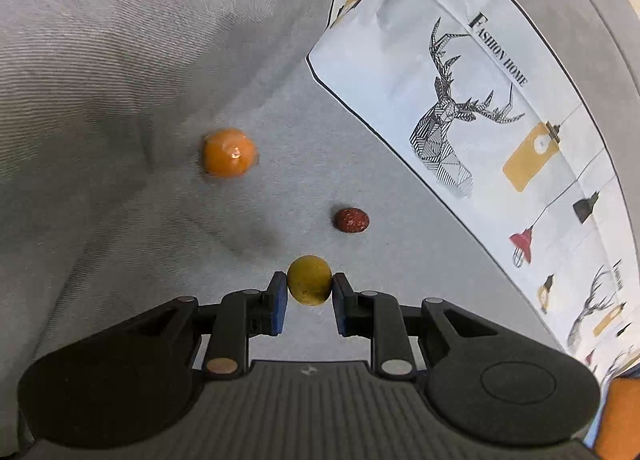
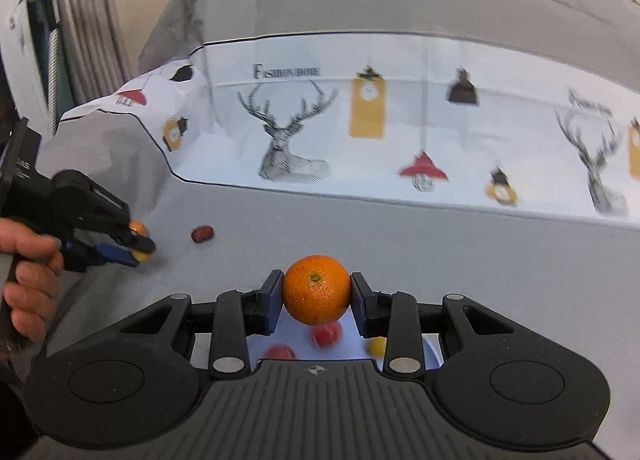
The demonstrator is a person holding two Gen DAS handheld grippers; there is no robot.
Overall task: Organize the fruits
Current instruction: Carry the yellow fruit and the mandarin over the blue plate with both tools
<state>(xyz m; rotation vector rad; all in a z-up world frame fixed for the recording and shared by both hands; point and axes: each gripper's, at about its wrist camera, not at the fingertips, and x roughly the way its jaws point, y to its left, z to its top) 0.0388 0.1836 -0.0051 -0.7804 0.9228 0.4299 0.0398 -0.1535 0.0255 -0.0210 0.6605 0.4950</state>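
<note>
My left gripper (image 1: 309,292) is shut on a small yellow-green fruit (image 1: 309,279) just above the grey cloth. An orange fruit (image 1: 228,153) and a dark red date (image 1: 351,219) lie on the cloth ahead of it. My right gripper (image 2: 316,296) is shut on an orange (image 2: 317,289) and holds it above a pale plate (image 2: 432,352). Two red fruits (image 2: 326,334) and a yellow one (image 2: 376,345) lie on that plate. The left gripper (image 2: 136,252) also shows in the right wrist view at far left, with the date (image 2: 202,234) beside it.
A printed cloth with deer and lamps (image 2: 360,120) drapes over the raised back edge; it also shows in the left wrist view (image 1: 480,108). A hand (image 2: 28,280) holds the left gripper. A curtain and rack (image 2: 80,20) stand at upper left.
</note>
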